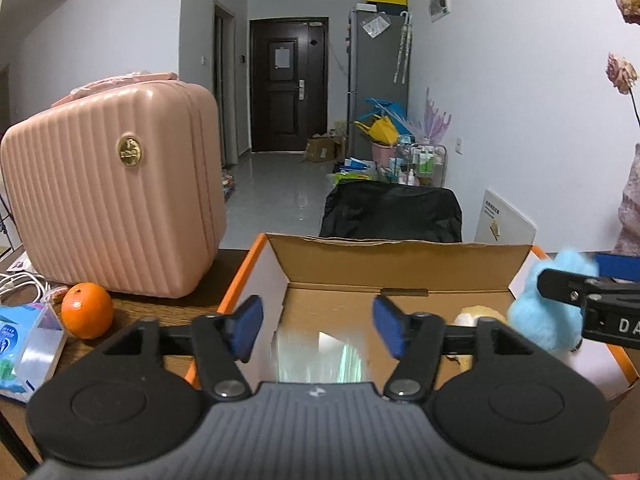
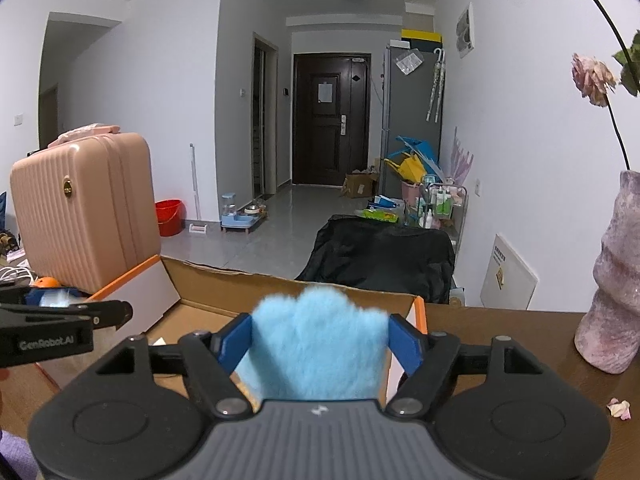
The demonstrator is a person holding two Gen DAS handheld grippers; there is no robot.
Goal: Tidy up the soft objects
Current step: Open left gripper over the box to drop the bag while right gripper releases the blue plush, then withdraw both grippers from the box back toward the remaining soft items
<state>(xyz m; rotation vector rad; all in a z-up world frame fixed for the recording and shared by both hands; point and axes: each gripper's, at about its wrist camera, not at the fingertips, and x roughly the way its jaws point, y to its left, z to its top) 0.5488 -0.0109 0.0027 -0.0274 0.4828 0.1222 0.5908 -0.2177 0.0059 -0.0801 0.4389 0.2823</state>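
Right wrist: fluffy, perhaps paw-shaped blue plush (image 2: 316, 344)

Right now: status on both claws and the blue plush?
Left claw open, empty, over the cardboard box. Blue plush between right claw pads, at the box's right edge; grip unclear. Yellowish soft item already in box.

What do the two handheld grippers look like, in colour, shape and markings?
Both grippers, left gripper and right gripper, are black, with a ribbed grey body, two round black discs, silver pivot screws and blue pads on the fingers. White lettering runs along the side of each. No sleeve or cable shows.
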